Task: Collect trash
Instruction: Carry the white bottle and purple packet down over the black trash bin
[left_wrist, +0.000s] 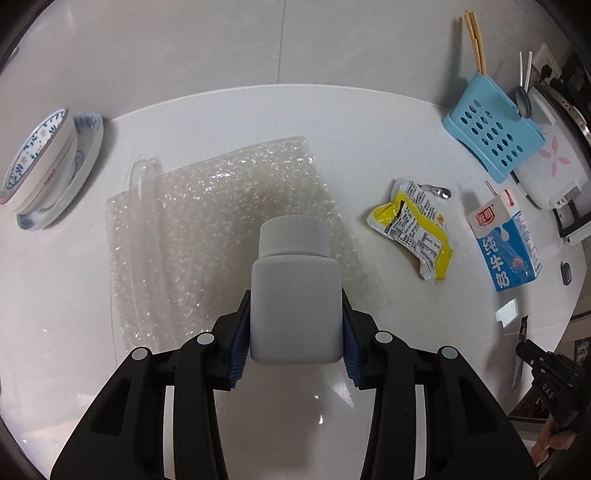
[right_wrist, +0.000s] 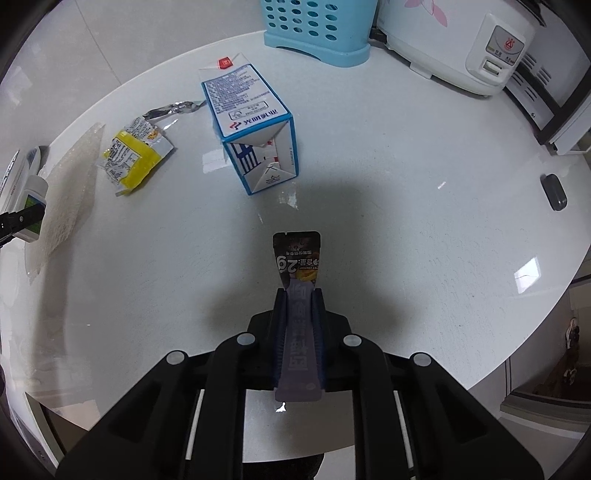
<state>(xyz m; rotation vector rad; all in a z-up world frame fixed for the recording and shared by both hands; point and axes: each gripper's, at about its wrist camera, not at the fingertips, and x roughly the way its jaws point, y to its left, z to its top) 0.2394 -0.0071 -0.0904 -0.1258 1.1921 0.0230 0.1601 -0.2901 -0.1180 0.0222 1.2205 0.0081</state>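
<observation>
In the left wrist view, the left gripper (left_wrist: 295, 325) fills the lower centre of the frame, its jaws clamped on the sides of a squat white plastic bottle with a ribbed screw cap (left_wrist: 294, 291), held above the round white desk (left_wrist: 74, 295). Behind the bottle, across the middle of the frame, a clear sheet of bubble wrap (left_wrist: 207, 221) lies flat on the desk. At right of centre sits a crumpled yellow and white snack wrapper (left_wrist: 413, 229), and just beside it, further right, a blue and white milk carton (left_wrist: 506, 240). A stack of blue-patterned porcelain bowls on a saucer (left_wrist: 48, 166) rests at the left edge, and a light blue perforated utensil holder (left_wrist: 491, 136) with chopsticks stands at upper right, next to a white rice cooker (left_wrist: 550, 162). In the right wrist view, the right gripper (right_wrist: 299, 306) sits at lower centre, its jaws pressed together on a slim dark snack sachet (right_wrist: 297, 258) whose printed end sticks out beyond the fingertips; whether that end touches the desk is hard to tell. A small dark oval object (right_wrist: 553, 192) lies at the right of that frame.
</observation>
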